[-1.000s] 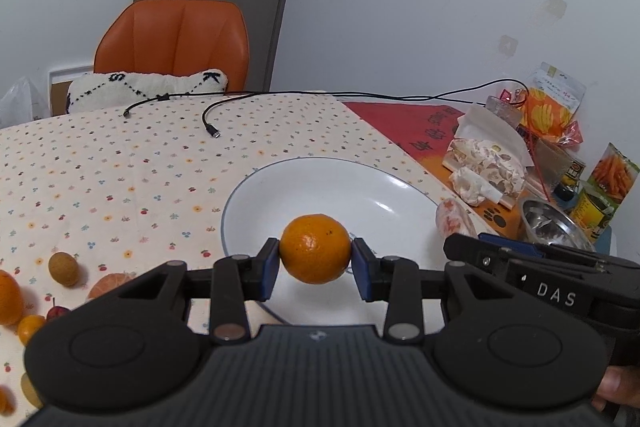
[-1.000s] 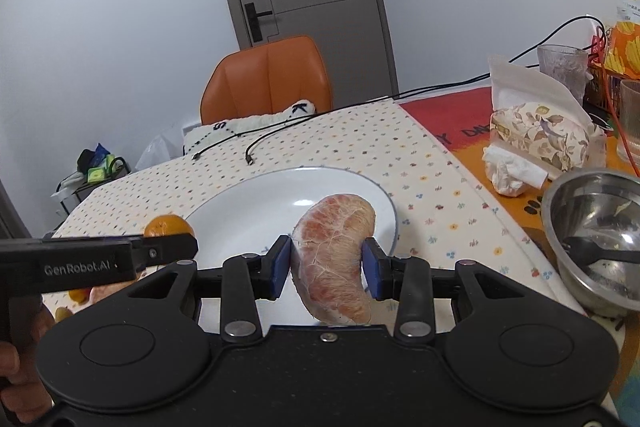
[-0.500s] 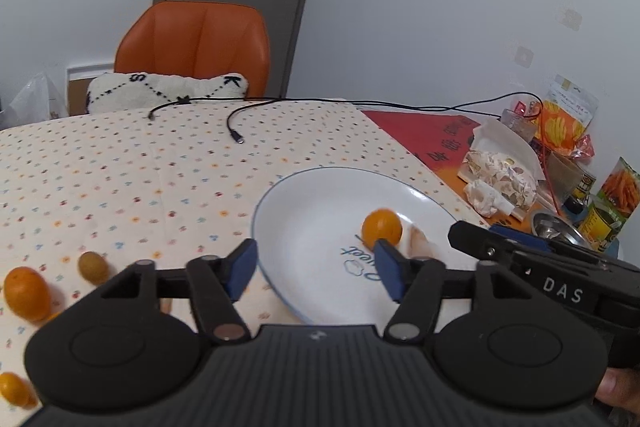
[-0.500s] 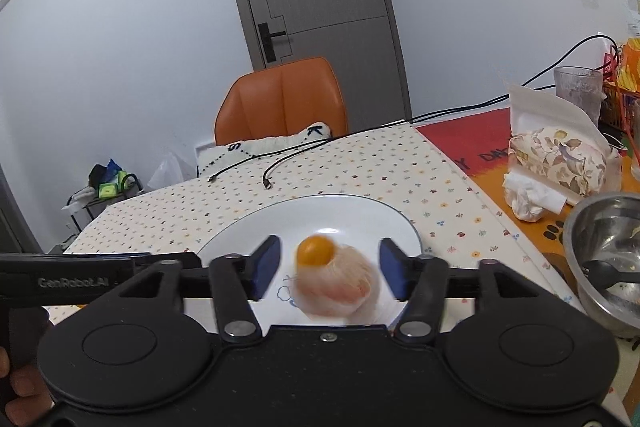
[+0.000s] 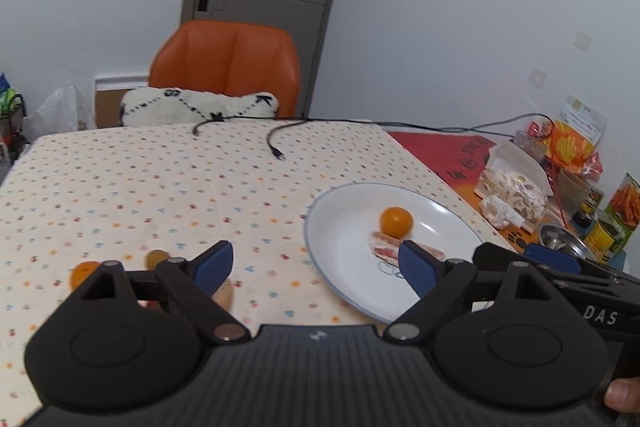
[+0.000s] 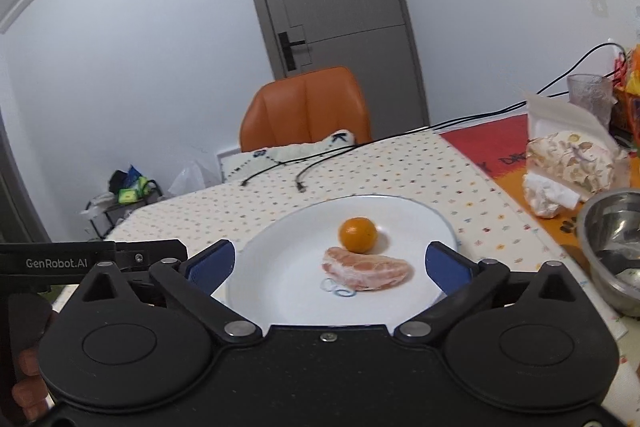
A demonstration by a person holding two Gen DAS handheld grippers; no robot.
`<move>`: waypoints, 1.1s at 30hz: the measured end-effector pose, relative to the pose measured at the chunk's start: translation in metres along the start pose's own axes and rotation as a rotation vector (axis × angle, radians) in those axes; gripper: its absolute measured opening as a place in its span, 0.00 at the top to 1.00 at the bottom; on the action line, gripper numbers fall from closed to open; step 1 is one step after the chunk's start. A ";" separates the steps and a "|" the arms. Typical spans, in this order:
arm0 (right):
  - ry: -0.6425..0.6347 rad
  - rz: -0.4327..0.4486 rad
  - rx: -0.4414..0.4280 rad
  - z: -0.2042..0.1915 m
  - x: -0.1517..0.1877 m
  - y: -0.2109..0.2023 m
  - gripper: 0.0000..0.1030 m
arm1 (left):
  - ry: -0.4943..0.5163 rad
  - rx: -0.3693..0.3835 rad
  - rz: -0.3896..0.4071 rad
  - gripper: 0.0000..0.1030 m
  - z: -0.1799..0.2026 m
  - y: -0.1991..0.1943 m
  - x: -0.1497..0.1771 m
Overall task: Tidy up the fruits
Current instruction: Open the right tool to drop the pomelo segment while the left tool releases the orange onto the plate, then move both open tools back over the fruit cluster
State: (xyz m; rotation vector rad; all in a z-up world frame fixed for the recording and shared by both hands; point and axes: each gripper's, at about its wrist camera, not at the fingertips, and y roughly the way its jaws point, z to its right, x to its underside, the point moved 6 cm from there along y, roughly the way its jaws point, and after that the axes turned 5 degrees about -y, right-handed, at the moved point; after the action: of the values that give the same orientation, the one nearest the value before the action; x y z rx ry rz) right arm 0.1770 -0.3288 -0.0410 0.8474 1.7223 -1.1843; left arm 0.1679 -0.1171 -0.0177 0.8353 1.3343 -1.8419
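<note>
A small orange (image 6: 358, 235) (image 5: 396, 221) and a peeled pink pomelo segment (image 6: 366, 273) (image 5: 385, 243) lie side by side on the white plate (image 6: 280, 267) (image 5: 344, 247). My right gripper (image 6: 327, 265) is open above the plate's near edge, both fruits lying free beyond its blue pads. My left gripper (image 5: 313, 269) is open too, turned left of the plate over the dotted tablecloth. More fruit lies left on the cloth: an orange (image 5: 82, 273), a small brown fruit (image 5: 157, 259), and others partly hidden behind the left finger.
A steel bowl (image 6: 612, 247) stands right of the plate, with a tissue pack (image 6: 568, 163), a glass (image 6: 590, 95) and snack packets (image 5: 572, 147) behind. Two cable ends (image 5: 280, 155) lie on the cloth. An orange chair (image 5: 228, 67) with a cushion stands at the table's far edge.
Both grippers opened and let their fruit go onto the plate, then drew back. The left gripper swung left, bringing the loose fruit on the cloth into view.
</note>
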 end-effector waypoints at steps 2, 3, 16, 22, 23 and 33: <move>0.011 -0.005 -0.018 -0.003 0.001 0.000 0.00 | -0.007 -0.010 0.010 0.11 -0.006 -0.006 -0.001; 0.012 -0.007 -0.024 -0.005 0.001 0.000 0.00 | -0.010 -0.015 0.014 0.11 -0.010 -0.009 -0.001; -0.009 -0.043 -0.093 -0.040 0.008 0.007 0.00 | -0.059 -0.090 0.035 0.11 -0.061 -0.042 0.004; -0.031 -0.065 -0.141 -0.057 0.010 0.012 0.00 | -0.080 -0.107 0.026 0.11 -0.077 -0.051 0.010; -0.035 -0.070 -0.148 -0.060 0.010 0.013 0.00 | -0.087 -0.109 0.021 0.11 -0.080 -0.051 0.011; -0.070 -0.126 -0.219 -0.088 0.022 0.022 0.00 | -0.115 -0.146 -0.006 0.11 -0.105 -0.059 0.028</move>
State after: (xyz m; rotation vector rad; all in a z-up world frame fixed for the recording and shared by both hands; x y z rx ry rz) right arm 0.1638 -0.2371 -0.0536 0.5673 1.8299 -1.0695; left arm 0.1139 -0.0083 -0.0379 0.6404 1.3807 -1.7465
